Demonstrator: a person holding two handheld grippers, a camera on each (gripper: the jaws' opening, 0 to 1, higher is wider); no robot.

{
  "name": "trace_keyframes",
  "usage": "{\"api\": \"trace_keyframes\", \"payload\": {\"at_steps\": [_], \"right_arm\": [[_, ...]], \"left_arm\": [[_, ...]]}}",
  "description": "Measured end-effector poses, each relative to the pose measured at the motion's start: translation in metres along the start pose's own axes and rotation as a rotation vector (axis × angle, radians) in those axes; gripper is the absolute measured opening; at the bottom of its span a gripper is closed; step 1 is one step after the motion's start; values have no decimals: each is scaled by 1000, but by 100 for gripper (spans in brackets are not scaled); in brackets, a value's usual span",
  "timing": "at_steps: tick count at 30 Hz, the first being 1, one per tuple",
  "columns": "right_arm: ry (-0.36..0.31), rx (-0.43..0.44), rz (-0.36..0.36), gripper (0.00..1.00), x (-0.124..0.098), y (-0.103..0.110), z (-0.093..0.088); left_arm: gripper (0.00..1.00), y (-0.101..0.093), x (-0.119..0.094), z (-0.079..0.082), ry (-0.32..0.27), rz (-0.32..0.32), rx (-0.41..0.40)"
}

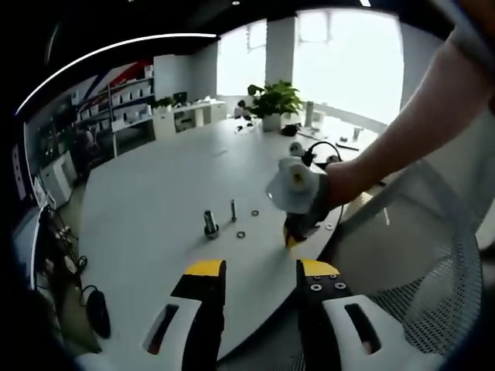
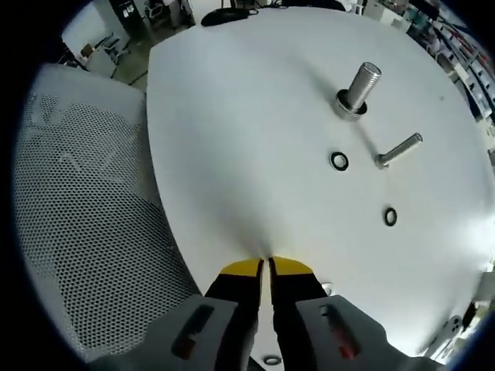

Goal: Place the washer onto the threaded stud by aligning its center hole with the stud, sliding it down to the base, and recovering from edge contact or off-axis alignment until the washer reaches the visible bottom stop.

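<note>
A thick threaded stud (image 2: 359,86) stands upright on the white table (image 2: 232,116), with a ring-like collar at its base. Beside it stands a thin stud (image 2: 400,150). Two dark washers lie flat near them, one (image 2: 339,161) in front of the thick stud and one (image 2: 390,216) further right. My right gripper (image 2: 267,267) is shut, its yellow tips low over the table near its edge, and nothing shows between them. In the left gripper view, the thick stud (image 1: 210,223), thin stud (image 1: 233,209) and a washer (image 1: 240,234) lie ahead of my open left gripper (image 1: 261,270). The right gripper (image 1: 298,220) points down at the table.
A grey mesh chair (image 2: 85,201) stands against the table's edge on the near side. Another washer (image 2: 272,360) lies beneath the right gripper. A potted plant (image 1: 272,100) and small items sit at the table's far end. A person's arm (image 1: 418,116) reaches in from the right.
</note>
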State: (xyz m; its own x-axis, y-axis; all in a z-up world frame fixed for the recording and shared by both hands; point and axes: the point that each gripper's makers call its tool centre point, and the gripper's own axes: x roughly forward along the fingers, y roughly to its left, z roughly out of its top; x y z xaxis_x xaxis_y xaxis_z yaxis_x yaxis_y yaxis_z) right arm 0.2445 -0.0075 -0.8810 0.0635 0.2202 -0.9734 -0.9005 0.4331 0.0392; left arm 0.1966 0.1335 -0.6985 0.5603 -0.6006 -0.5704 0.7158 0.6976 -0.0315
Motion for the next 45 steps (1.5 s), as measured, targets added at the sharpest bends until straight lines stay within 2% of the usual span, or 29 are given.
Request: {"api": "trace_keyframes", "payload": {"at_steps": [2,3,5,11,14,16,17,19,24,28,36,45], "right_arm": [[-14,42,11,8,0,1,0],[-6,86,-1,13,-1,-2,-3],[-18,76,-43,20,-7,-8,-7],[-67,137,-72,22,-37,-22,-23],[-29,158,-81,24,-46,-24,-39],[-28,183,-82,24,-51,-27,-48],[-7,234,-82,25,-53,-25,-60],[20,244,-89,25,-52,-26,-76],[68,298,-68,28,-41,-15,-103],[104,275,-87,27,-38,-12,-117],[117,333,-76,26,-33,-13,-125],[153,259,-93,22,-32,-10,-126]], "left_arm": [[34,1,0,-2,7,1,-5],[34,1,0,-2,8,1,-4],[34,2,0,0,1,6,-4],[34,3,-1,0,-7,7,-18],[34,4,-1,1,-6,9,-17],[34,4,-1,1,-7,11,-20],[34,4,-1,1,-9,12,-20],[34,5,-1,1,-9,11,-22],[34,4,0,0,-2,6,-18],[34,4,0,-2,4,5,-21],[34,4,0,-2,5,11,-17],[34,4,0,-3,14,13,-15]]}}
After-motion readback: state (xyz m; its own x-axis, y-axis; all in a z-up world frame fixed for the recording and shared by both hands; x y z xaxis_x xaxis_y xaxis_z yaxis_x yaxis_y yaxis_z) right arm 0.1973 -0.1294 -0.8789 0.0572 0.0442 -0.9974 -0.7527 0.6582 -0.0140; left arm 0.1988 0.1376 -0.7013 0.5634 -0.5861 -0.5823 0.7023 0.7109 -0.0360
